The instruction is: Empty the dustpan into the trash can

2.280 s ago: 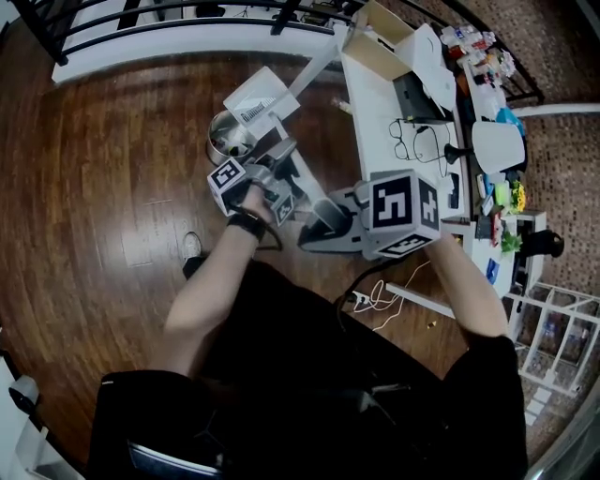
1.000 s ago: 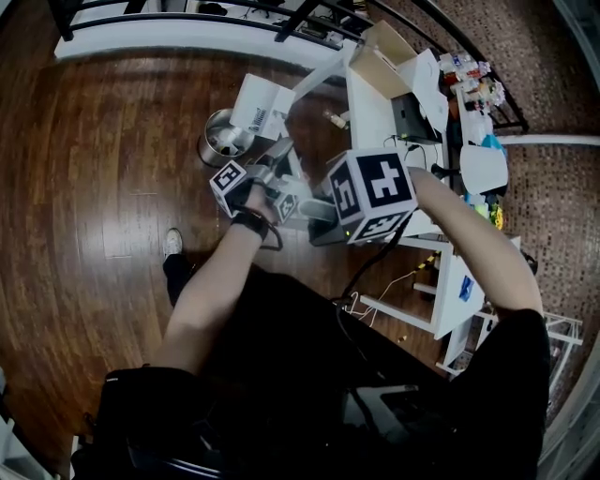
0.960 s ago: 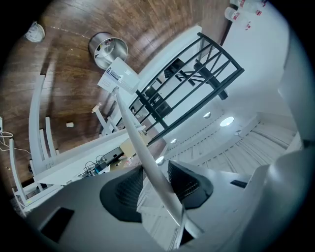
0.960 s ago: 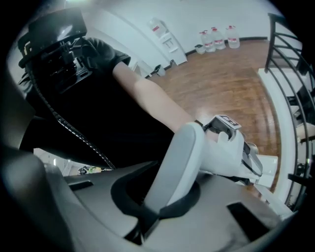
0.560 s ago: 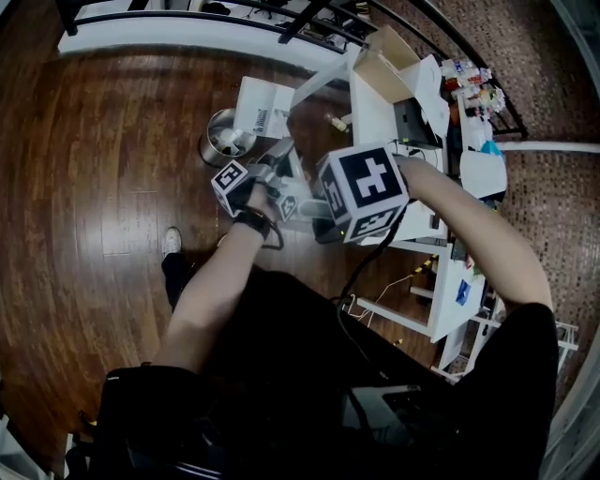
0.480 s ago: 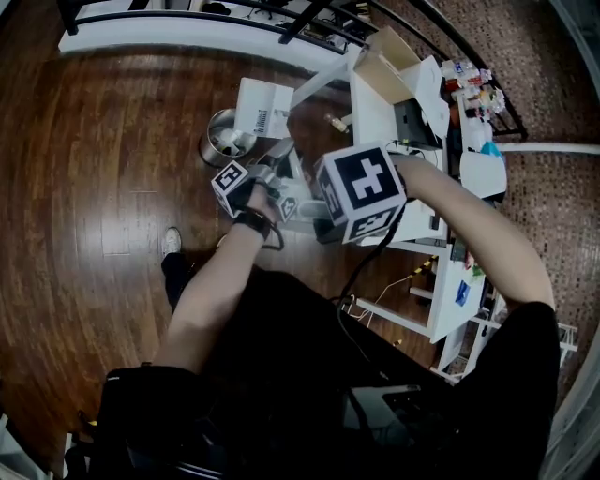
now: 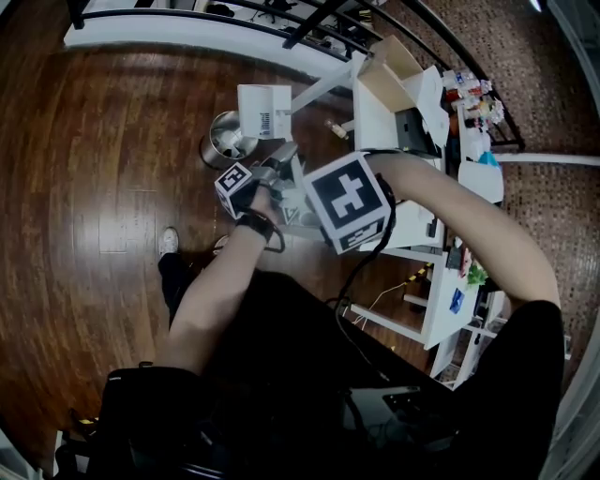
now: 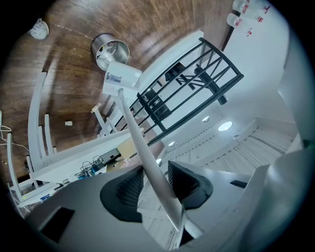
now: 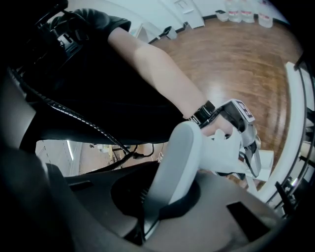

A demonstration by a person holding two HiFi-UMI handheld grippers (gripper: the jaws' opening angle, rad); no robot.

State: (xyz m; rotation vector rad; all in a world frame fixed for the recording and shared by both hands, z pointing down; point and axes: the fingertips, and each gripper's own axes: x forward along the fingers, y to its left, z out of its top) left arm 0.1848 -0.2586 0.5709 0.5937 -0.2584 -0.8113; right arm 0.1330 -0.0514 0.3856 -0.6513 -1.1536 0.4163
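Observation:
A round metal trash can [image 7: 221, 143] [image 8: 109, 49] stands on the wood floor. The white dustpan [image 7: 264, 111] [image 8: 121, 78], with a barcode label, hangs at the can's rim, partly over its opening. Its long pale handle [image 8: 147, 162] runs back between the pads of my left gripper [image 7: 272, 178] [image 8: 155, 183], which is shut on the stem. My right gripper [image 9: 152, 206] is shut on the thicker grey grip end [image 9: 177, 157] of the same handle; its marker cube [image 7: 349, 202] hides its jaws in the head view. The left gripper [image 9: 241, 133] shows just ahead in the right gripper view.
A white desk [image 7: 380, 112] with an open cardboard box [image 7: 389, 61] and clutter stands right of the can. A black railing [image 7: 281, 14] [image 8: 187, 83] runs behind. The person's shoe [image 7: 169, 242] is on the floor at left, and cables [image 7: 375, 300] trail under the desk.
The right gripper has tilted, and its cube has swung in toward the left gripper. The dustpan has stayed by the can's rim. The left gripper has hardly moved.

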